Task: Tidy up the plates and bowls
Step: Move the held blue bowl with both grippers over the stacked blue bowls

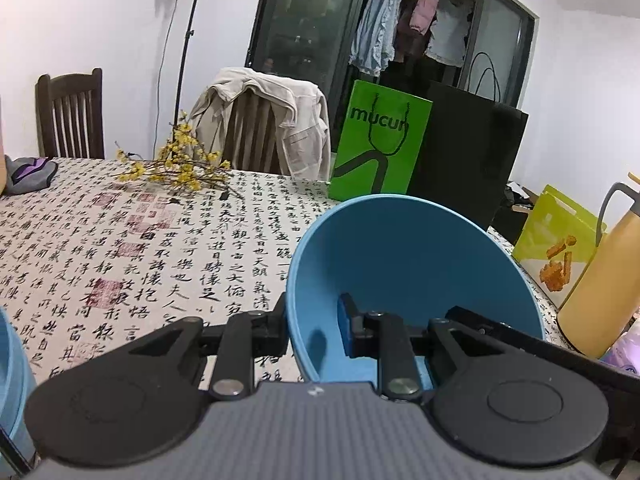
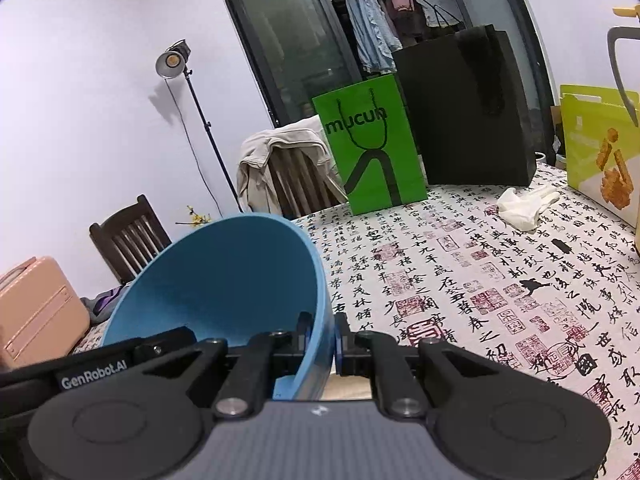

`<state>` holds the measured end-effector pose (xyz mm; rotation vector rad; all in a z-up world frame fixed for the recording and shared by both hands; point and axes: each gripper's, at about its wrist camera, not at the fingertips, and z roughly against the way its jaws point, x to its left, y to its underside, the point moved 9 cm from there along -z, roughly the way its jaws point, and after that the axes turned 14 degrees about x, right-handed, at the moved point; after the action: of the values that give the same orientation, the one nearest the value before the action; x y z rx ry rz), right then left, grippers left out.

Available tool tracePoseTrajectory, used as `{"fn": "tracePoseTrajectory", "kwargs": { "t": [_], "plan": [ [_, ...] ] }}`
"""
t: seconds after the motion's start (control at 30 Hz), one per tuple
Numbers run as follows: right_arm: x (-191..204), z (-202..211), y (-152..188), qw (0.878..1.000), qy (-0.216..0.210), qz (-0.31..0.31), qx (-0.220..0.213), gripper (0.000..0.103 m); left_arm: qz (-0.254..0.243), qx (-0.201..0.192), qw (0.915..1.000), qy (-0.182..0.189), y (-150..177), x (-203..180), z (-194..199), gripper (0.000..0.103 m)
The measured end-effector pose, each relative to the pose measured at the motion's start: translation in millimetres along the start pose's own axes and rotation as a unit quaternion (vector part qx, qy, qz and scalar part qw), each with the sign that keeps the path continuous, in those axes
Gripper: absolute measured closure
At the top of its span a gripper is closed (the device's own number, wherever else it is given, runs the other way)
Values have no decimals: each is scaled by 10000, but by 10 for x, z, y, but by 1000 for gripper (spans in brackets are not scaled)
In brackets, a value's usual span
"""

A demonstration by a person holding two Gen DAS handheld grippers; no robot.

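Left claw (image 1: 313, 330) clamped on near-left rim of blue bowl (image 1: 412, 264); one pad inside, one outside. Bowl tilted, raised over table (image 1: 120, 248). Green bag (image 1: 380, 144) far; yellow flask (image 1: 600, 280) right.

Lighting: indoor, moderately bright, even, with a cool violet cast on the walls. Source: studio lamp (image 2: 173, 60) on a stand, lit and glowing warm in the right wrist view; its head flares white at the top edge of the left wrist view. Shadows: lamp shadow on the wall; soft elsewhere. Glass door (image 1: 304, 32): dark, with one bright reflection. Distortion: strong fisheye bending, black corner vignette. Focus: slightly soft throughout.
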<state>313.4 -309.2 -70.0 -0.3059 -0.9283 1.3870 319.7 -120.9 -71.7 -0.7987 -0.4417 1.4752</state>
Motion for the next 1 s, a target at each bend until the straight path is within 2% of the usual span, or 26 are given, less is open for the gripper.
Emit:
{"fn": "tracePoseTrajectory", "kwargs": {
  "t": [1.0],
  "plan": [
    [436,-75,219,9979,-509,339,200,92,403,-252,9986,-229,115,395,314,79]
  ]
}}
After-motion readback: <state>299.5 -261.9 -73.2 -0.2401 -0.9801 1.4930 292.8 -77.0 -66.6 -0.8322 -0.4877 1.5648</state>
